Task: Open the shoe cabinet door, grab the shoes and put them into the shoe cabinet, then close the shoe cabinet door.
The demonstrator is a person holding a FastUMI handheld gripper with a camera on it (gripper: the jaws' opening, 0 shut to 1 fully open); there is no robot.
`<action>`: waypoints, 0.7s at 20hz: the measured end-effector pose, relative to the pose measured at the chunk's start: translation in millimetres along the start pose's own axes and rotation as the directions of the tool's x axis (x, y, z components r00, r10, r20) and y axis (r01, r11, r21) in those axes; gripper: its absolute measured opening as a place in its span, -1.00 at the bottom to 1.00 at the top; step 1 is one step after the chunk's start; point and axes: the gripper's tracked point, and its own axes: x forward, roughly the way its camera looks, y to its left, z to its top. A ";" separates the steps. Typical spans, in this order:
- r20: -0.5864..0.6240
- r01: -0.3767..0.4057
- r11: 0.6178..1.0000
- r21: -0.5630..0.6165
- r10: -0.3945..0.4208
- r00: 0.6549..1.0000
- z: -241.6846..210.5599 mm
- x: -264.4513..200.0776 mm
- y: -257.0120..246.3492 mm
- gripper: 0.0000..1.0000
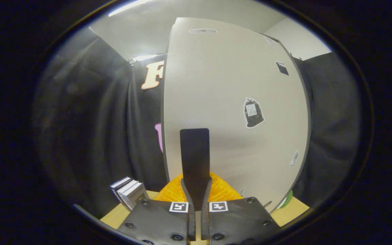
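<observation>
The beige shoe cabinet (237, 85) stands close ahead, its flat front carrying a few small stickers (253, 113). My gripper (194, 133) is shut, both fingers pressed together with nothing between them. The tips point at the lower part of the cabinet front, near its left edge. Whether they touch it I cannot tell. Under the fingers, at the foot of the cabinet, lies an orange ribbed object (221, 191), partly hidden by them.
Small white and dark boxes (129, 192) stand upright on the wooden table (114, 217), left of the fingers. Something green (287, 200) peeks out at the cabinet's lower right corner. Black cloth hangs on both sides of the cabinet.
</observation>
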 end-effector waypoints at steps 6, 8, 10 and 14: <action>-0.019 -0.143 0.990 0.004 0.143 0.990 0.5 -46.9 -17.2 -0.84; -0.031 -0.204 0.979 0.005 0.204 0.979 0.3 -62.6 -24.5 -0.84; -0.030 -0.250 0.968 0.007 0.250 0.968 1.3 -76.6 -35.5 -0.84; -0.043 -0.298 0.955 0.014 0.298 0.954 3.0 -102.1 -62.4 -0.84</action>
